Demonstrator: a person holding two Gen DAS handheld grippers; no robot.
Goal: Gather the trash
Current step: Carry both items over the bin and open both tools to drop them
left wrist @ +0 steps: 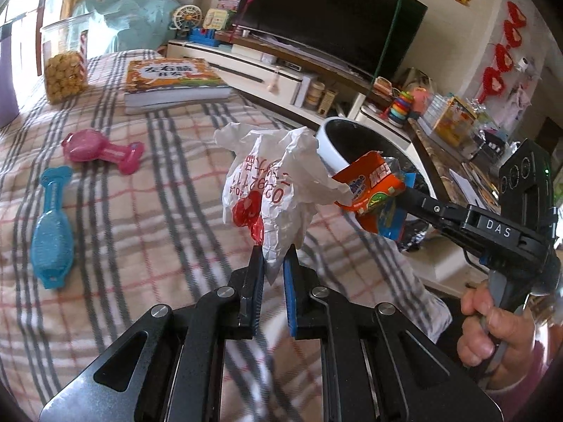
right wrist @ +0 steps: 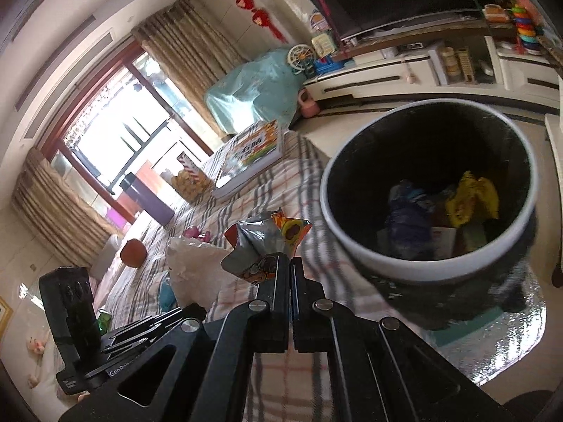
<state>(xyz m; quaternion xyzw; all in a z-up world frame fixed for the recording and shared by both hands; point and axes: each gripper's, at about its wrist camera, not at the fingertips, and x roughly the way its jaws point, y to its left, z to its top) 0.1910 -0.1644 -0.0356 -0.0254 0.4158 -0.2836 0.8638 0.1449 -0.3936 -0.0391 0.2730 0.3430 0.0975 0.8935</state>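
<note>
My left gripper (left wrist: 272, 256) is shut on a crumpled white plastic bag with red print (left wrist: 271, 190), held above the plaid cloth. The bag also shows in the right wrist view (right wrist: 197, 263). My right gripper (right wrist: 289, 263) is shut on an orange and silver snack wrapper (right wrist: 271, 239), held just left of the bin. In the left wrist view the right gripper (left wrist: 397, 193) holds the wrapper (left wrist: 373, 186) in front of the bin's rim. The black trash bin with a white rim (right wrist: 432, 190) stands beside the table edge and holds several pieces of trash; it also shows in the left wrist view (left wrist: 330, 144).
On the plaid cloth (left wrist: 140, 211) lie a blue brush (left wrist: 52, 235), a pink toy (left wrist: 98, 149), a thick book (left wrist: 172, 82) and a clear jar of snacks (left wrist: 65, 59). A TV (left wrist: 330, 14) on a low white cabinet stands behind.
</note>
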